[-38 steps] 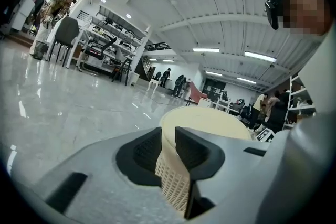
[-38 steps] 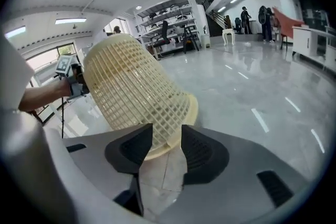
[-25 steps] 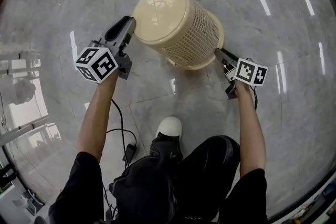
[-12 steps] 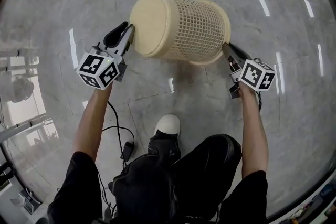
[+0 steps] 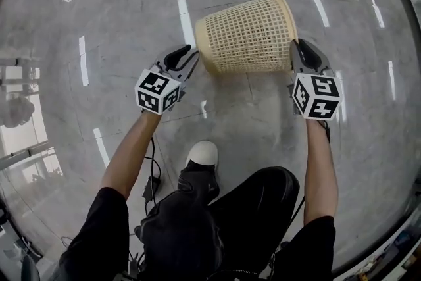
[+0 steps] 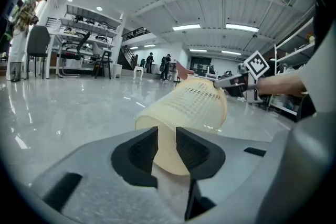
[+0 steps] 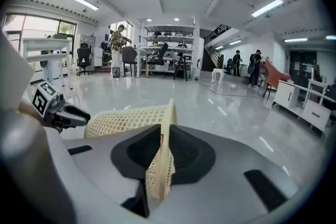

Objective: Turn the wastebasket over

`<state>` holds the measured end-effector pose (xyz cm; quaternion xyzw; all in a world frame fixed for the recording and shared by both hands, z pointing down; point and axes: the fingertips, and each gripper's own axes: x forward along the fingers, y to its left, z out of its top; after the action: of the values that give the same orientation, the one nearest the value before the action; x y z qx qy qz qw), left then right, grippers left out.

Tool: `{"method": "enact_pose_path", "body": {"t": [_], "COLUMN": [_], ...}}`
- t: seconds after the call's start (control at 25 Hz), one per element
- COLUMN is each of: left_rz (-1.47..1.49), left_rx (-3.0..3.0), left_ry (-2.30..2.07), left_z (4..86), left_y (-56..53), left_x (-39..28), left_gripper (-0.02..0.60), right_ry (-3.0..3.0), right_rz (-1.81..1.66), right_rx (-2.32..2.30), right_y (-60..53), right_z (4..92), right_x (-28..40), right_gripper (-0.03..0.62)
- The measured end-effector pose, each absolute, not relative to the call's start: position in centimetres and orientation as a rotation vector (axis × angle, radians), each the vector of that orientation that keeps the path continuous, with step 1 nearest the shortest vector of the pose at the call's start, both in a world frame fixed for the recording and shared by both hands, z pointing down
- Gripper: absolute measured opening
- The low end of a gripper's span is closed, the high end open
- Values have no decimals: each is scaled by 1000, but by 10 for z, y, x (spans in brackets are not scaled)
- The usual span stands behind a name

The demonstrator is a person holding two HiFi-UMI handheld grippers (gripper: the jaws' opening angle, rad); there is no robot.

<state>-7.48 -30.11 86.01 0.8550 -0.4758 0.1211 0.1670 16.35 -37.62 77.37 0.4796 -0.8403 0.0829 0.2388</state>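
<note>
The cream lattice wastebasket [image 5: 247,33] lies on its side above the floor, base to the left and mouth to the right. My left gripper [image 5: 191,57] is at the base; in the left gripper view [image 6: 163,150] the base's lower edge [image 6: 178,128] fills the gap between its pads while the jaws are opening. My right gripper [image 5: 297,49] is at the mouth. In the right gripper view [image 7: 164,152] the jaws are closing, with both pads pressed on the thin rim [image 7: 167,123].
Polished grey marble floor [image 5: 131,3] all round. The person's white shoe [image 5: 202,154] and a black cable [image 5: 151,168] lie below the basket. Chairs and shelving [image 7: 163,55] stand far off, with people in the distance.
The basket has turned from base-up to lying on its side, mouth to the right. The right gripper rose and rolled with the rim; the left gripper dropped and moved right with the base.
</note>
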Motion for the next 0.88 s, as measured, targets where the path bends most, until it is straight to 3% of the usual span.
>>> {"method": "enact_pose_path", "body": {"t": [0.28,0.6,0.88], "left_rz": [340,289,197], "left_rx": [2478,2522,2618], "left_ry": [-1319,-1411,-1435], "left_z": [854,812,741], "left_y": [-291,-282,-262], "left_x": [-52,-73,-86], "left_gripper": [94,94,94], "right_ry": [-2198,-2004,-2126], "right_rz": [-188,-910,-894], "right_rx": [1270,823,594], "right_y": [-385,-325,-263], "right_z": [716,703,730], "right_x": [154,59,-2], "right_gripper": [48,49,51]}}
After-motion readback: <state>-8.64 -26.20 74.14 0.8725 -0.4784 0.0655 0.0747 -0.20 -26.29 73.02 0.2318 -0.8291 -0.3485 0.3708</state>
